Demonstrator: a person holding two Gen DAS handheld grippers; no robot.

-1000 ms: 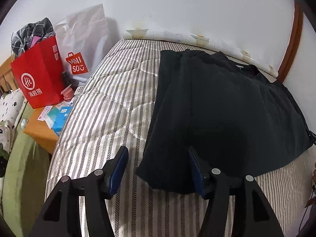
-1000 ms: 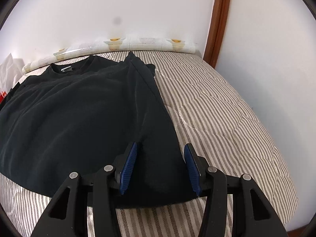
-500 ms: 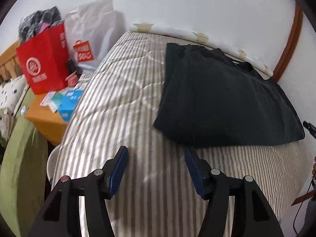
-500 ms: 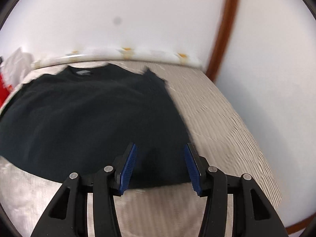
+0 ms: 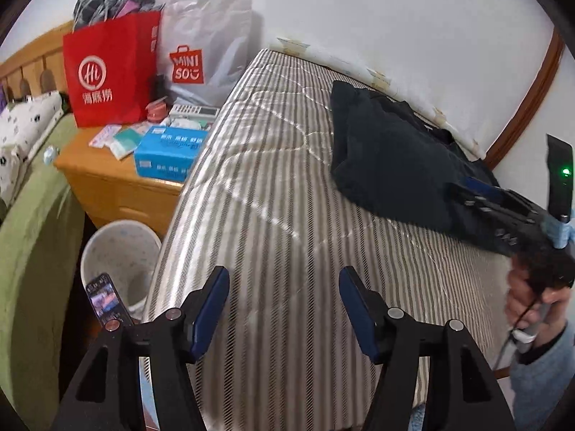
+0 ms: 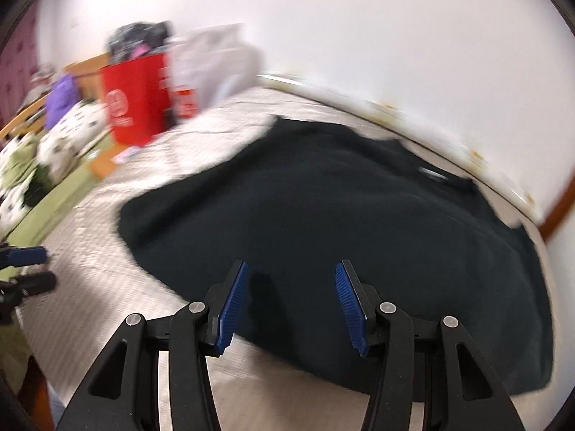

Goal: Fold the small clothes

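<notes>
1. The dark garment (image 6: pixel 359 222) lies on the striped bed (image 5: pixel 287 215), up towards the wall side. In the left wrist view it reads as a compact dark shape with its near edge doubled over, so at least one fold looks to be in place

2. The left gripper (image 5: pixel 284 309) hangs over bare striped bedding, well apart from the garment. Its jaws are opening, and nothing sits between the blue pads

3. The right gripper (image 6: pixel 291 305) hovers above the near hem of the garment. Its jaws stand spread with only dark cloth showing behind the gap, and the pads pinch nothing. This view is smeared by motion, so fine creases in the cloth cannot be made out

4. A hand (image 5: pixel 535 305) in a grey-blue sleeve grips the handle of the right gripper at the right edge of the left wrist view

5. Judged from how things lie, the task is part way along: the sides seem tucked in, but the garment is still a broad panel, and a further fold to bring hem towards collar seems to be left

6. A red bag (image 5: pixel 107 75), a white shopping bag (image 5: pixel 205 46) and a blue box (image 5: pixel 169 151) sit on the bedside cabinet (image 5: pixel 107 183), clear of the work
</notes>
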